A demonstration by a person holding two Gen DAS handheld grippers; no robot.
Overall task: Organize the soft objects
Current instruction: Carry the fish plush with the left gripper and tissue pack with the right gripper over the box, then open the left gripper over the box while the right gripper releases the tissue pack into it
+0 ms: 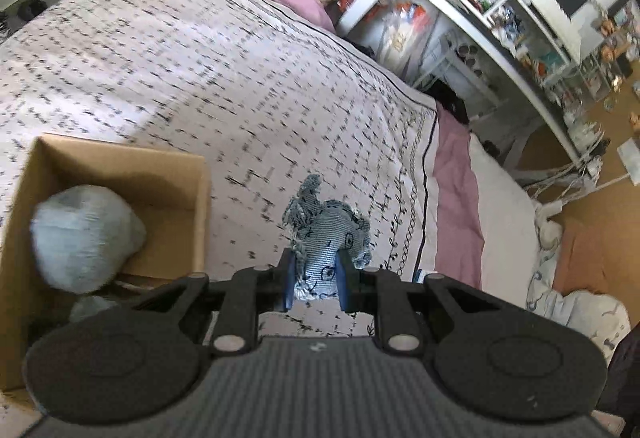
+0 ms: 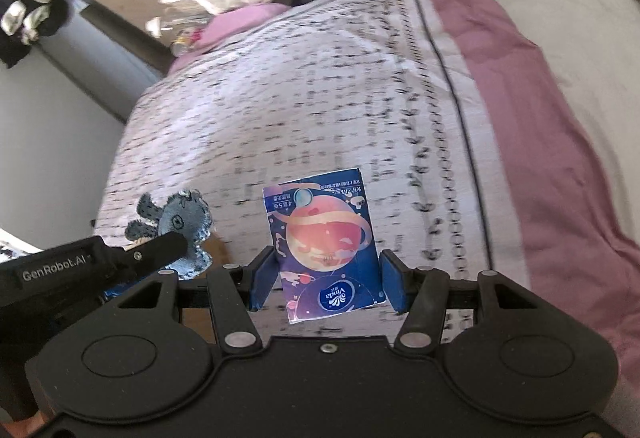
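My left gripper (image 1: 316, 280) is shut on a small blue denim plush toy (image 1: 326, 234) and holds it above the patterned bedspread (image 1: 200, 70), just right of a cardboard box (image 1: 168, 166). A pale blue fluffy plush (image 1: 84, 234) lies in the box. The denim toy also shows in the right wrist view (image 2: 180, 222), held by the left gripper there. My right gripper (image 2: 326, 284) is open, with its blue pads (image 2: 262, 280) on either side of a blue Vinda tissue pack (image 2: 326, 242) printed with a planet. Whether the pads touch the pack I cannot tell.
The bed has a pink sheet (image 2: 520, 86) and a white duvet (image 2: 568, 14) along its right side. A white desk with cluttered shelves (image 1: 500, 22) stands beyond the bed. Cables (image 1: 560, 182) and bedding lie on the wooden floor.
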